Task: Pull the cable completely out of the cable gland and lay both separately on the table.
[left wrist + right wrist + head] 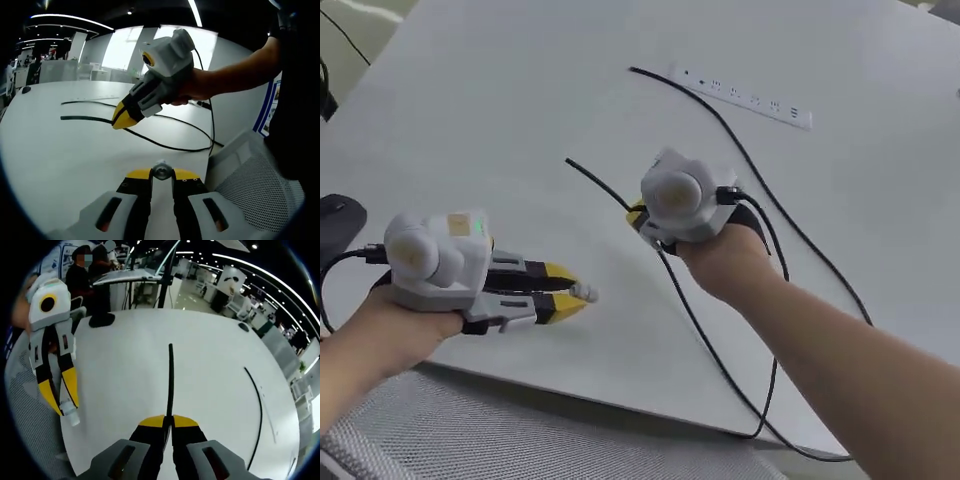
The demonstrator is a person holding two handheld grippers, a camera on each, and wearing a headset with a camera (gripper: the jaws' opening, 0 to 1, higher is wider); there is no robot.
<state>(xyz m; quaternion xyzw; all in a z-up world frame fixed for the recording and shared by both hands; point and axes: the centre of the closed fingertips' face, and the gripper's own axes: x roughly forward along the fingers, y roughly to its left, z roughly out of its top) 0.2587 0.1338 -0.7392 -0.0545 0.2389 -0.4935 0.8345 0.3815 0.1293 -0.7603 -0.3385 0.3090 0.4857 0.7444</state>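
We work over the white table (500, 90), where the long black cable (592, 178) lies with its free end toward the middle. Our right gripper (638, 216) has its jaws closed on that cable. Our left gripper (570, 292), at near left, pinches the small cable gland (162, 170), well apart from the cable.

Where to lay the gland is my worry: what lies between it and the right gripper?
Bare table, in the head view: nothing between the gland and the right gripper holding the cable.
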